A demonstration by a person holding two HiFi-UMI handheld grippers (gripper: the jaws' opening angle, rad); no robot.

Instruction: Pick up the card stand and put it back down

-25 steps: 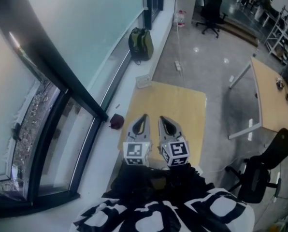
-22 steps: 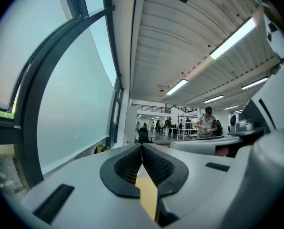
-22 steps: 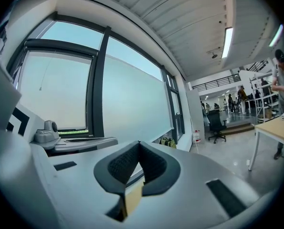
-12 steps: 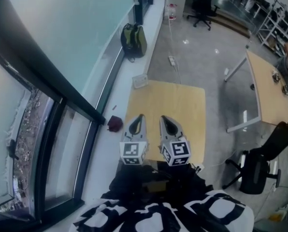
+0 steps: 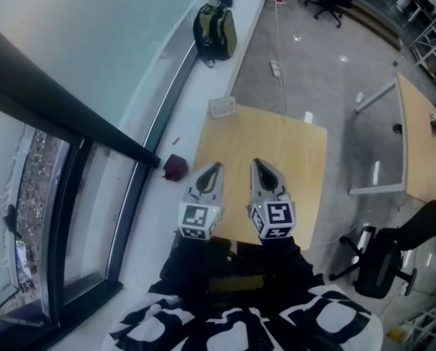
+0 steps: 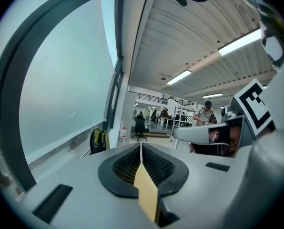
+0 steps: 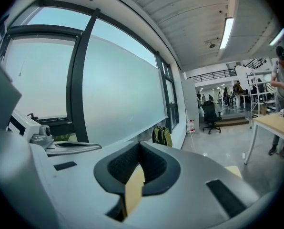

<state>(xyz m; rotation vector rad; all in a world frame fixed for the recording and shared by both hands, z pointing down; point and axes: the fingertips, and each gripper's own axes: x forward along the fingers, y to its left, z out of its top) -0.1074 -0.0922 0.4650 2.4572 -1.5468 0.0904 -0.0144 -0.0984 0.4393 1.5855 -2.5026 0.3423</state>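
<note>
The task is judged unstarted: left tongs and right tongs are held shut, empty, above the pale wooden bench.

I am looking at a big open office. I see a wall of glass, a shiny gray floor, a wood counter, another table and black chairs on wheels. Long lights run along the ceiling. People stand far back. A green backpack sits by the glass.
</note>
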